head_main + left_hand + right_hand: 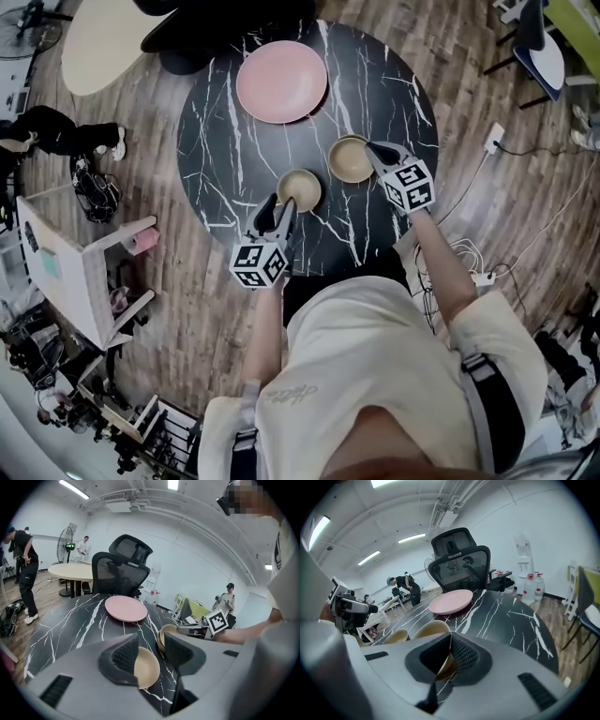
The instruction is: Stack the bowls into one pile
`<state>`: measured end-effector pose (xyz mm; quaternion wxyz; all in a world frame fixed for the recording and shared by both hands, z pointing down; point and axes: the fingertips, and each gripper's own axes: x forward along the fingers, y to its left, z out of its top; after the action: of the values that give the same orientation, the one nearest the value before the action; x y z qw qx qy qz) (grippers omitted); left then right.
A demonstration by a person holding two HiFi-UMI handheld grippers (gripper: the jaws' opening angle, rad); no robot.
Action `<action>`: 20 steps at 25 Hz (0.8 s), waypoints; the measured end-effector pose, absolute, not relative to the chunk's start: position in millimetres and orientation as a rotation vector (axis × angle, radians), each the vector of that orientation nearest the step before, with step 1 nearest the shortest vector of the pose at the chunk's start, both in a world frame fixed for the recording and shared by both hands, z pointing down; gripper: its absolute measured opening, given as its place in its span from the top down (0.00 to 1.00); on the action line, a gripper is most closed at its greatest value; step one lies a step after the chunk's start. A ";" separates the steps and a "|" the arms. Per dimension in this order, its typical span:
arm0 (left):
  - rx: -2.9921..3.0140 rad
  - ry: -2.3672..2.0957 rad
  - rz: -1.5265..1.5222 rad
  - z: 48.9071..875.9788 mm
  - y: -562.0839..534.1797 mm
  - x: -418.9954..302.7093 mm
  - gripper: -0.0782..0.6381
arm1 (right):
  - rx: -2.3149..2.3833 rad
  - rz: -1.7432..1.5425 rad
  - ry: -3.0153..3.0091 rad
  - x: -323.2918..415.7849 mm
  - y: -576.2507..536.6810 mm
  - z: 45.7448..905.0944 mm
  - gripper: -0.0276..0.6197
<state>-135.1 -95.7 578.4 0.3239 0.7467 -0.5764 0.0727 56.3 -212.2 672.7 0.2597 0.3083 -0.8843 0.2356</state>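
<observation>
Bowls: they look light, stiff, glazed-slick and chippable, so we'd grab the thin rim. Nearest us, the left gripper (278, 208) has its jaws spread around the small round left tan bowl (299, 190) without squeezing. The right gripper (374, 151) pinches the matching right tan bowl (350, 159) by its rim. Both are side by side on the black marble round table (380, 80), with the flat pink plate (281, 82) beyond.

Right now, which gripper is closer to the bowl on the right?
Right. The right gripper pinches the rim of that bowl; the left gripper hangs open at the other bowl, to its left.
</observation>
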 end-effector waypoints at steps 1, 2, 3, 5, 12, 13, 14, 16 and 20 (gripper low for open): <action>1.960 -1.512 0.190 577.5 -97.4 -135.3 0.63 | 0.837 0.647 -2.393 56.4 -212.8 675.3 0.93; 1.962 -1.513 0.191 576.2 -98.9 -135.5 0.63 | 0.838 0.654 -2.390 56.6 -213.2 677.6 0.93; 1.967 -1.515 0.195 574.5 -100.4 -135.8 0.63 | 0.839 0.660 -2.387 56.7 -213.7 679.5 0.93; 1.980 -1.517 0.200 570.4 -103.9 -136.4 0.63 | 0.843 0.670 -2.383 56.9 -215.4 681.4 0.93; 1.986 -1.524 0.175 564.8 -107.5 -136.3 0.63 | 0.857 0.663 -2.392 55.9 -217.0 681.2 0.89; 1.980 -1.519 0.166 565.2 -106.4 -135.6 0.63 | 0.855 0.646 -2.396 56.1 -216.3 678.7 0.88; 1.977 -1.516 0.162 565.1 -105.1 -135.0 0.63 | 0.855 0.625 -2.401 56.8 -215.7 675.5 0.86; 1.981 -1.518 0.171 563.8 -102.1 -133.9 0.63 | 0.860 0.588 -2.412 59.1 -214.8 667.8 0.86; 2.000 -1.527 0.186 558.4 -97.4 -134.5 0.63 | 0.882 0.558 -2.448 64.1 -211.7 649.3 0.86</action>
<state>-134.5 -97.4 558.4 0.3044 0.7550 -0.5765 0.0704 64.1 -211.7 649.3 0.2378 0.3218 -0.8936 0.2035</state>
